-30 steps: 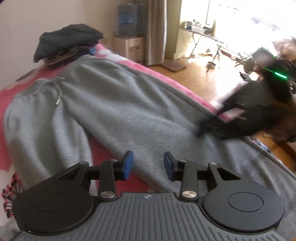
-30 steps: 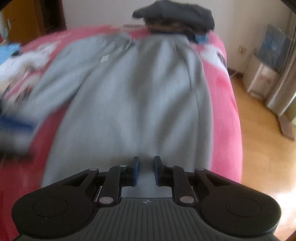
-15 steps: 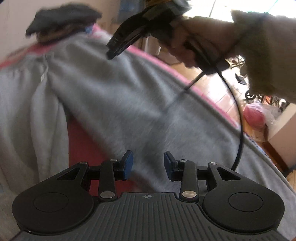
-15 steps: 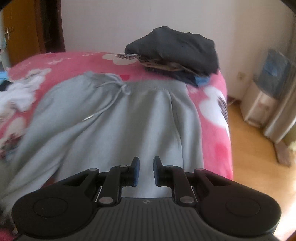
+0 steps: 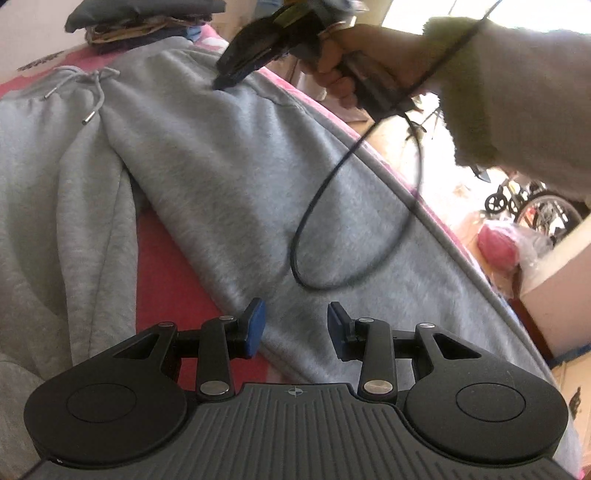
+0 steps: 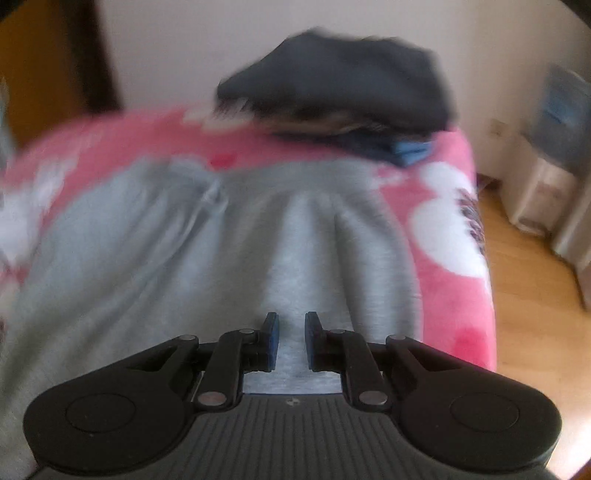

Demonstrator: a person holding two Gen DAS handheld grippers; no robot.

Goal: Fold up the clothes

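Grey sweatpants (image 5: pixel 207 166) lie spread on a pink bed cover (image 5: pixel 162 266), waistband and drawstring (image 5: pixel 92 96) at the far end. My left gripper (image 5: pixel 295 325) is open, its blue pads apart just above one trouser leg, with nothing between them. A hand in a pale fleece sleeve holds my right gripper (image 5: pixel 221 79), whose tip is at the cloth just below the waistband. In the blurred right wrist view the right gripper (image 6: pixel 291 339) hangs over the sweatpants (image 6: pixel 147 258), its pads a narrow gap apart and pinching no cloth.
A stack of folded dark clothes (image 5: pixel 140 14) (image 6: pixel 332 85) sits at the bed's head against the wall. A black cable (image 5: pixel 332 206) loops over the trousers. To the right the bed edge (image 6: pixel 454 295) drops to a wooden floor with a water dispenser (image 6: pixel 546 155).
The right gripper has swept along the trousers from the leg end up to the waistband. The left gripper has sunk a little toward the leg and rolled slightly.
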